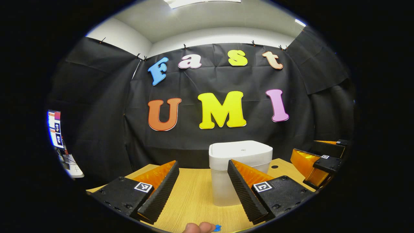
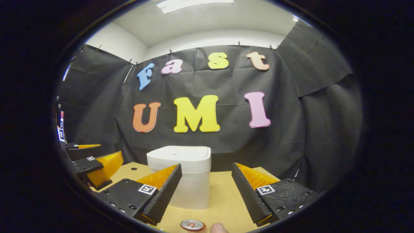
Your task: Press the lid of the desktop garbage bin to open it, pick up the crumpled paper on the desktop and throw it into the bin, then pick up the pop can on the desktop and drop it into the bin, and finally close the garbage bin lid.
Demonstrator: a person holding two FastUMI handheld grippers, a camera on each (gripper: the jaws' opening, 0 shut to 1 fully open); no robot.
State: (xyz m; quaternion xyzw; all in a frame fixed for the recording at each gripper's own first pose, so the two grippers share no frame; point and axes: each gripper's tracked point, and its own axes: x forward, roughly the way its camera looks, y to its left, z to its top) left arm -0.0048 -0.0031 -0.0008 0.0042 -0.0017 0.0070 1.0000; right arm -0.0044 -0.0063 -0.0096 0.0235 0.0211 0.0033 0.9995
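metal pop can (image 2: 193, 225) sits nearest, just below and between the spread fingers of the right claw (image 2: 206, 187), top up on the wooden bench (image 2: 223, 200); likely light, slick and dentable, so pinch it mid-wall. left claw (image 1: 203, 187) is also wide apart, holding nothing. white plastic bin (image 1: 240, 168) stands beyond both, lid (image 2: 179, 155) down; looks stiff, press it from the top.
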